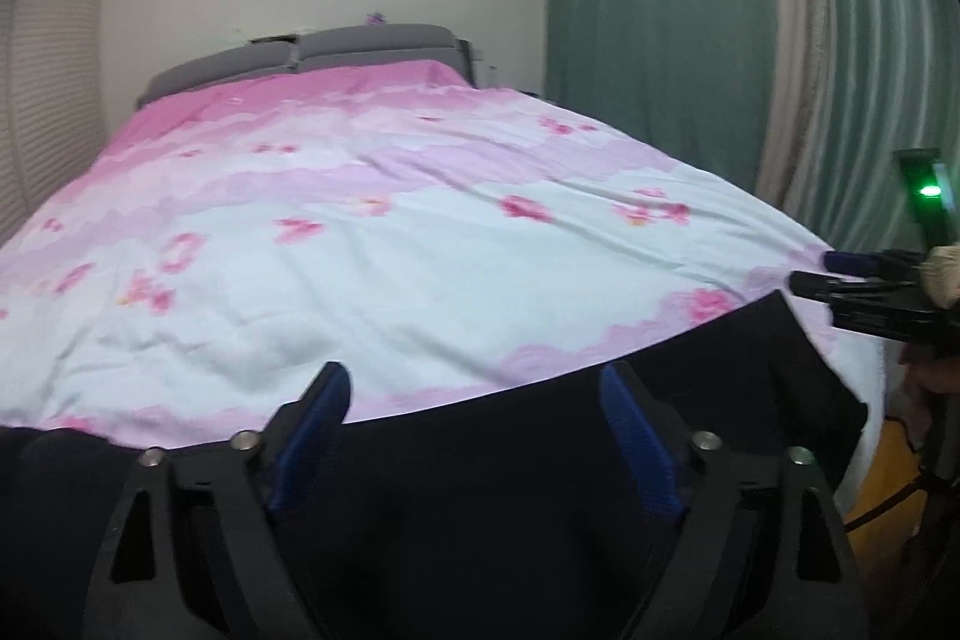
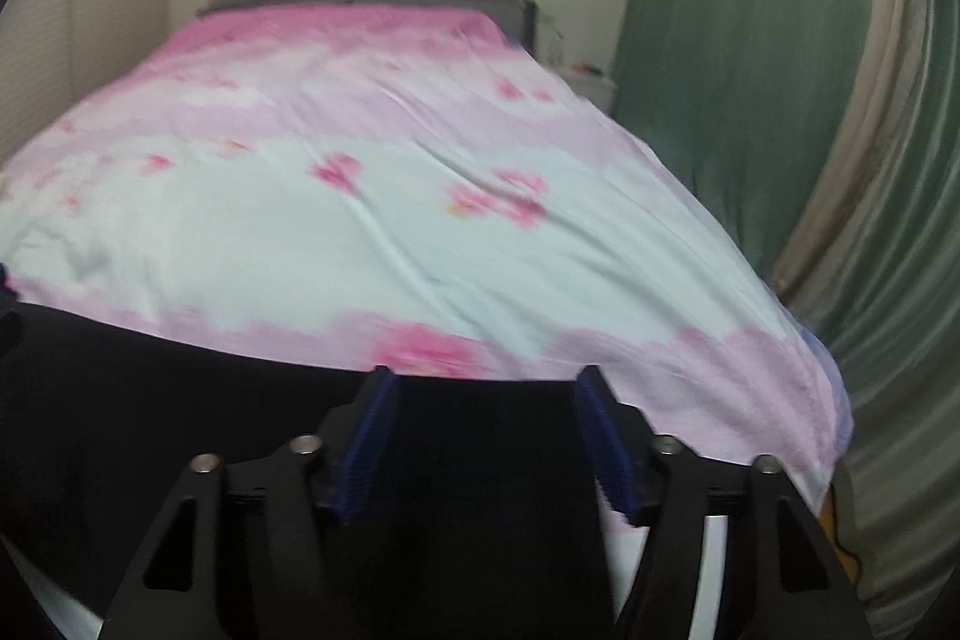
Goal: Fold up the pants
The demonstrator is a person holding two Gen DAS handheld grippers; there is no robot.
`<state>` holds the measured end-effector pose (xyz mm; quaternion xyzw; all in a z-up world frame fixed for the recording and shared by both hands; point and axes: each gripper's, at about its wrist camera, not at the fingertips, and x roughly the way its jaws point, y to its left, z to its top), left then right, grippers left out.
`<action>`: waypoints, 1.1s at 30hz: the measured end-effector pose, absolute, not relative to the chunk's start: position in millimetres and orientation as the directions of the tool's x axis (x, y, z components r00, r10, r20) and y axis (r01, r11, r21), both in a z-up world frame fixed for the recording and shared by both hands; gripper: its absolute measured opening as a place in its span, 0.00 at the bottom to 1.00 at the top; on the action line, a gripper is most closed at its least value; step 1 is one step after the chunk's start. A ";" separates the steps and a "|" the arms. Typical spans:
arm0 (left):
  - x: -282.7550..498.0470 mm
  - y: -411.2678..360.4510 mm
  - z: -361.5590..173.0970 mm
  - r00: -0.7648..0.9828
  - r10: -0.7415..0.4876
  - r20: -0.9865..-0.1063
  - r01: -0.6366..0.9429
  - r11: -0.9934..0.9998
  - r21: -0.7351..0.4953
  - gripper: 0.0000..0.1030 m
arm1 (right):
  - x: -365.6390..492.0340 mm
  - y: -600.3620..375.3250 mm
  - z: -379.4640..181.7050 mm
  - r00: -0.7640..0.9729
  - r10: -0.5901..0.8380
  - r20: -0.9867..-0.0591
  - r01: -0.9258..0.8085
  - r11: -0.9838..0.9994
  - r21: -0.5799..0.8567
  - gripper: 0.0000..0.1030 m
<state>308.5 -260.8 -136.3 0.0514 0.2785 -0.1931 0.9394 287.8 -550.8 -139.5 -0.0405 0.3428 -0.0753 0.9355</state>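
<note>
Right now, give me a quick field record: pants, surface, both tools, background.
pants: dark pants spread flat along the near edge of the bed, far edge a straight line
surface: bedspread, pink and pale blue floral, lightly wrinkled
left tool: left tool open, over the pants, nothing between its fingers
right tool: right tool open, over the pants near the bed's right corner
background: green curtain at right, grey headboard at the far end
note: images blurred
</note>
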 end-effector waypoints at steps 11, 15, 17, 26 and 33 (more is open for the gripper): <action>287.1 -76.0 -121.4 0.843 -0.107 -0.527 0.163 0.985 0.061 0.88 | 327.1 -349.3 -119.5 0.732 0.293 -0.615 -0.347 0.937 0.034 0.74; 290.1 -15.0 -114.0 0.877 0.003 -0.481 0.023 0.999 0.048 0.92 | 383.4 -257.1 -121.2 0.653 0.436 -0.619 -0.554 0.832 0.002 0.73; 297.8 12.2 -110.2 0.886 0.055 -0.460 -0.045 0.998 0.034 0.93 | 412.2 -215.9 -130.7 0.582 0.481 -0.656 -0.648 0.761 -0.018 0.73; 335.9 87.5 -129.4 0.842 0.188 -0.505 -0.245 0.968 -0.048 0.98 | 472.3 -116.4 -190.6 0.196 0.490 -0.850 -0.912 0.410 0.026 0.70; 337.7 82.3 -140.5 0.835 0.206 -0.510 -0.265 0.963 -0.045 0.98 | 468.3 -92.2 -207.6 0.066 0.454 -0.889 -0.961 0.269 0.066 0.62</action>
